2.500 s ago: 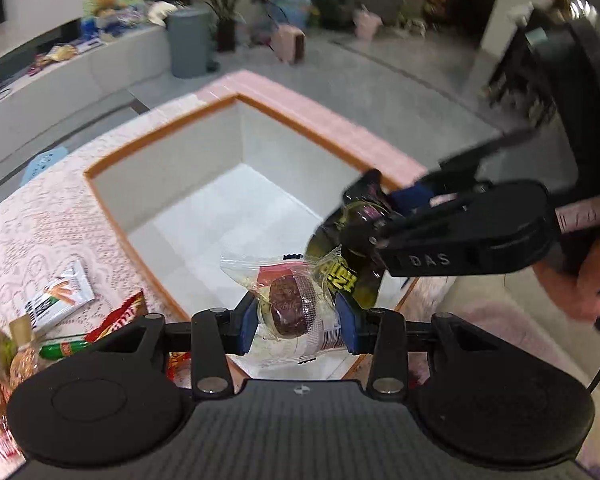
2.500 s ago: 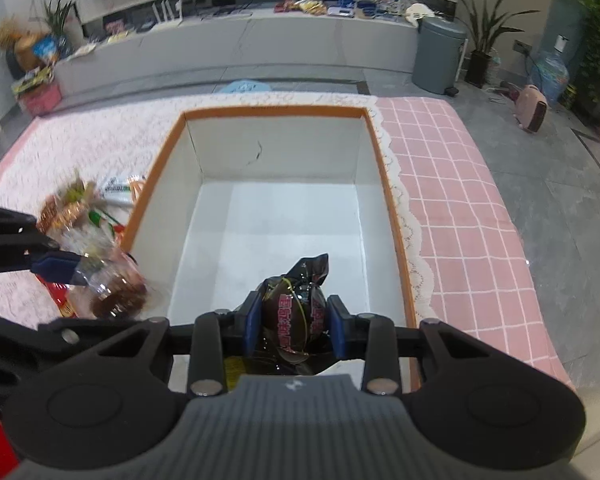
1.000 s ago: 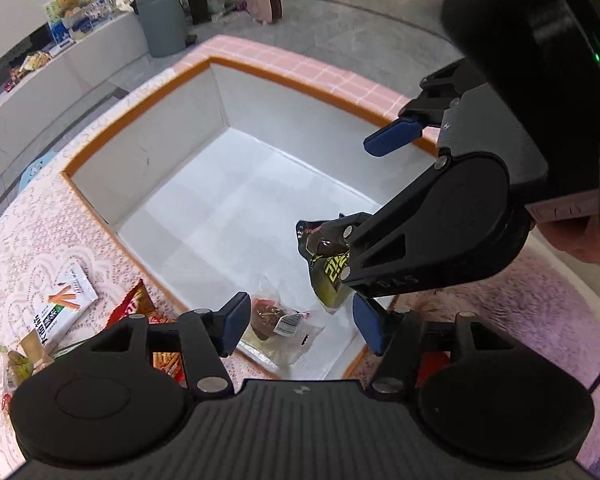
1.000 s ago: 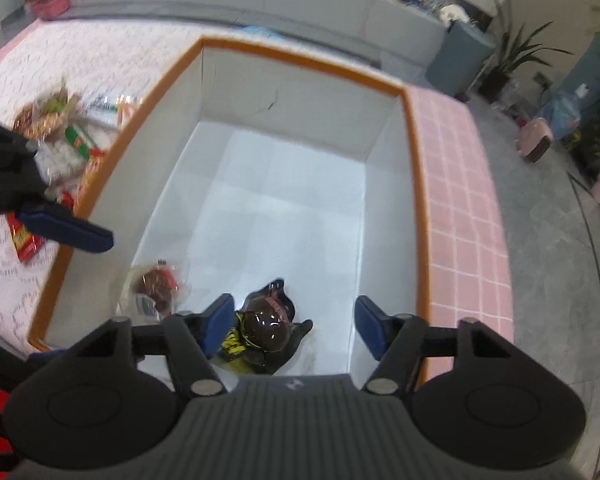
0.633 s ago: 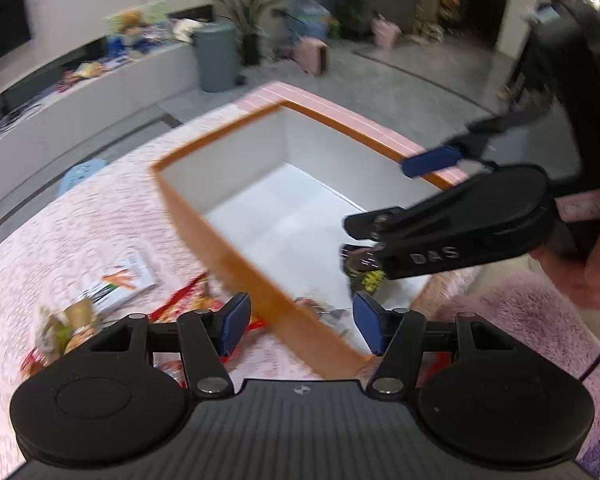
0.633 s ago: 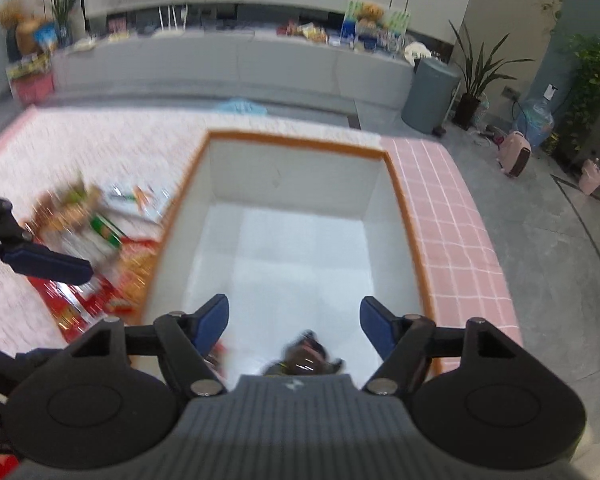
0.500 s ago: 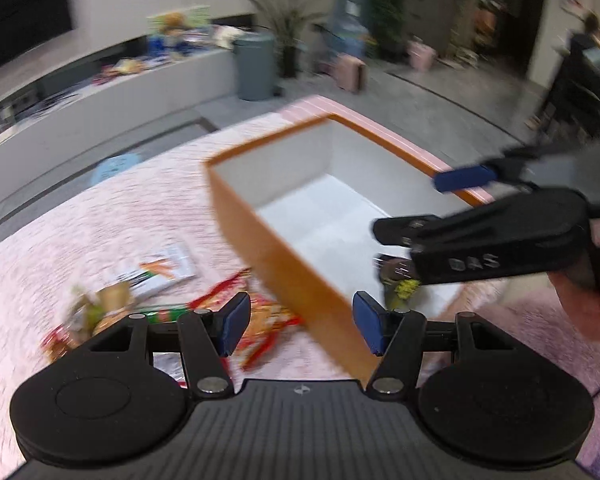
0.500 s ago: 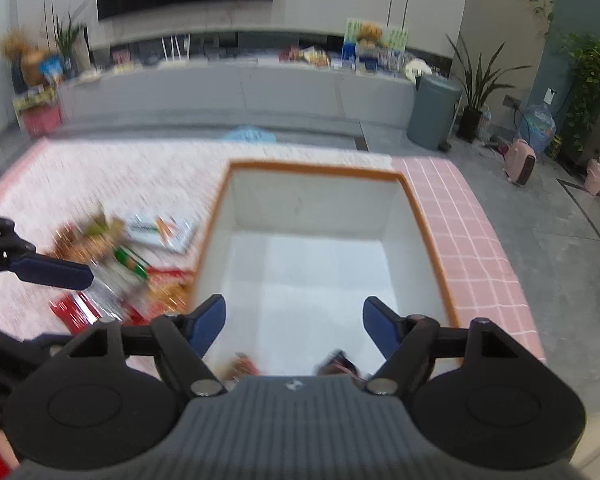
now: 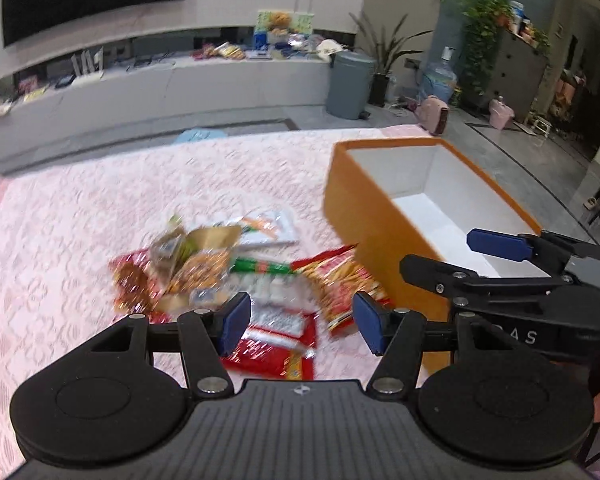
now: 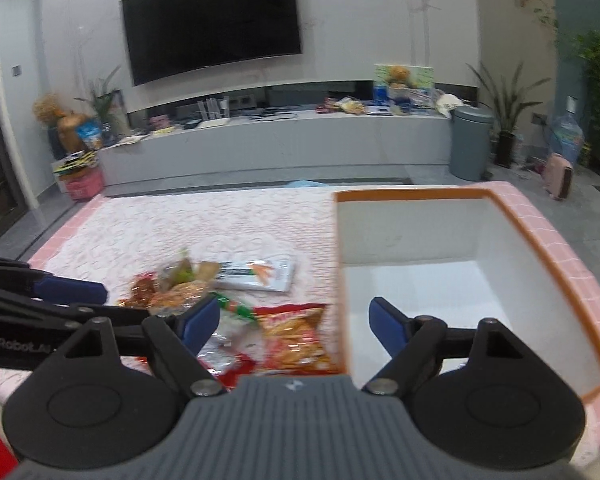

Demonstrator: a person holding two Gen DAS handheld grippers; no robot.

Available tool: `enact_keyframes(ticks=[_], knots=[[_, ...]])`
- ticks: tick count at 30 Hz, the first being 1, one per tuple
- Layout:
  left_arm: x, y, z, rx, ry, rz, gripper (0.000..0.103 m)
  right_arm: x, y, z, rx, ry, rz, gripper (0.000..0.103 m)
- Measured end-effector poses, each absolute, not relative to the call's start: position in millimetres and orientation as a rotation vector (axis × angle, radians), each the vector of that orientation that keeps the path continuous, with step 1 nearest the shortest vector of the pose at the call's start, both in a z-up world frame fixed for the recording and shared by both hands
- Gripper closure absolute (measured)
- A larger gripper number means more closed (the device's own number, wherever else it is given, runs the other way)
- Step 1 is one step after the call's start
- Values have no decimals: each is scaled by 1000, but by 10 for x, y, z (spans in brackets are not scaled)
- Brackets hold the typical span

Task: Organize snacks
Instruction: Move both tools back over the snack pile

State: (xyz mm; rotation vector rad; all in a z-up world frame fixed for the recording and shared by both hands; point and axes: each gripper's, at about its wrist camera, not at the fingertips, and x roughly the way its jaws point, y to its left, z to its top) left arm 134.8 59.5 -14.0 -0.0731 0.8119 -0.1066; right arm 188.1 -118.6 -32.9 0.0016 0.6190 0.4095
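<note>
Step in hand, likely: reaching for more snacks. Left gripper (image 9: 302, 322) open and empty, poised over the snack pile (image 9: 236, 276); right gripper (image 10: 294, 322) empty, jaws opening, straddling the near wall of the orange box (image 9: 380, 220). Next move: pick one packet, descend, close. Beyond: roughly seven or eight overlapping packets on the pink cloth (image 9: 80, 220), exact count blurred; one box, just beside the pile.

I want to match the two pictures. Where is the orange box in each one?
Left wrist view: the orange box sits right of centre, with the snack pile to its left.
Right wrist view: the orange box fills the right half; only its white inside and orange rim show.
Shared landmark: the grey bin on the floor behind, in both views.
</note>
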Motion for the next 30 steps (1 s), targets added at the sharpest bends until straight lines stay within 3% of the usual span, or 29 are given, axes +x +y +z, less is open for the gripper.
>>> enact_keyframes(ticks=[14,30], knots=[[1338,1259,-679,-178,924,1,34,2061,-650,-774,-59,707,481,24],[1504,1458,-1062,-251,968,-11,34,2265,-285,-1172,-188,776,543,34]])
